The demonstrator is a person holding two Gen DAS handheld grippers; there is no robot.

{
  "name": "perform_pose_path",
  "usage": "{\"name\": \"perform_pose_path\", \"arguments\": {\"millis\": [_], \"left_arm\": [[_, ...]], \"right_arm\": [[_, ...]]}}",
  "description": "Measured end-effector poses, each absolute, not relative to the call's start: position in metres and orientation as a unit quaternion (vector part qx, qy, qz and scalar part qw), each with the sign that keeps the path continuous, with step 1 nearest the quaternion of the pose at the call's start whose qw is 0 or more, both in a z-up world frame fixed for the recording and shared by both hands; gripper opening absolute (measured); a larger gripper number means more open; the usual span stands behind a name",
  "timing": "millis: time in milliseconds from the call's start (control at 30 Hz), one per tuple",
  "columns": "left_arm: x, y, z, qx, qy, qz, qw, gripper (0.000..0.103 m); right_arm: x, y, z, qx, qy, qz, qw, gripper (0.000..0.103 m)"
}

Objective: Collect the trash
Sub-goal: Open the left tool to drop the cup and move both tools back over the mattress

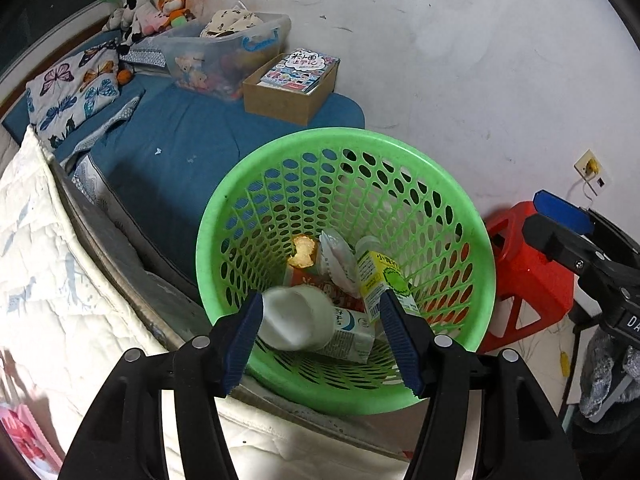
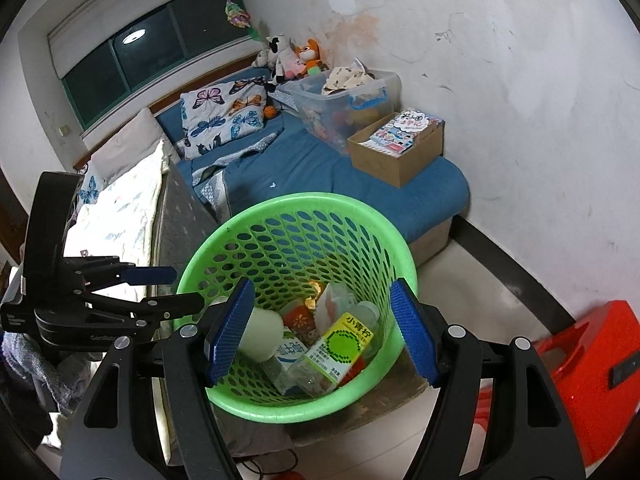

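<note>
One green basket (image 1: 280,184), and inside it: one white cup (image 1: 296,320), one yellow-green carton (image 1: 382,276), one pale blue carton (image 1: 352,338), one bitten snack (image 1: 303,251). Beyond: one cardboard box (image 1: 288,98), one clear bin (image 1: 224,46), one red stool (image 1: 528,276).

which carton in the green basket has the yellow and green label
The yellow juice carton, leaning on the right side of the green basket. The other drink carton, beside it, is white with blue print.

Left tongs (image 1: 320,340): black plastic arms, ribbed blue pads (image 1: 240,344), round silver screws.
Right tongs (image 2: 320,332): same black arms, ribbed blue pads (image 2: 230,332), silver screws, faint white lettering on the body.
</note>
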State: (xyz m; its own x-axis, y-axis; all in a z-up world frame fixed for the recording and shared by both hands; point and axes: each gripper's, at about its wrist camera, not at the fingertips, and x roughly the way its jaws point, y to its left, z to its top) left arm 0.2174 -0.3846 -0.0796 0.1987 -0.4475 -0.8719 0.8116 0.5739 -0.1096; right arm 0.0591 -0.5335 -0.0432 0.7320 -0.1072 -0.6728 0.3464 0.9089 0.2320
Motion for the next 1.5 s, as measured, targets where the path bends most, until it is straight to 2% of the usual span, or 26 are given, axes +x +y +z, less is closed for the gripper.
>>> {"name": "perform_pose_path", "arguments": {"millis": [400,467,600,733,1500], "left_arm": [[0.218,-0.331,-0.043,0.153,0.449,-0.406,0.781,0.059],[0.216,-0.318,-0.038,0.144,0.445,-0.403,0.787,0.063],[0.212,-0.286,-0.026,0.126,0.432,-0.388,0.804,0.064],[0.208,-0.250,-0.019,0.111,0.426,-0.361,0.822,0.066],[0.226,-0.002,-0.022,0.001,0.432,-0.172,0.885,0.069]], "right_arm": [[0.061,-0.507,-0.032,0.161,0.340,-0.101,0.921,0.071],[0.063,-0.501,-0.029,0.160,0.339,-0.095,0.922,0.071],[0.068,-0.484,-0.022,0.153,0.337,-0.076,0.926,0.071],[0.077,-0.462,-0.019,0.144,0.339,-0.054,0.928,0.076],[0.158,-0.305,-0.013,0.061,0.370,0.112,0.920,0.084]]}}
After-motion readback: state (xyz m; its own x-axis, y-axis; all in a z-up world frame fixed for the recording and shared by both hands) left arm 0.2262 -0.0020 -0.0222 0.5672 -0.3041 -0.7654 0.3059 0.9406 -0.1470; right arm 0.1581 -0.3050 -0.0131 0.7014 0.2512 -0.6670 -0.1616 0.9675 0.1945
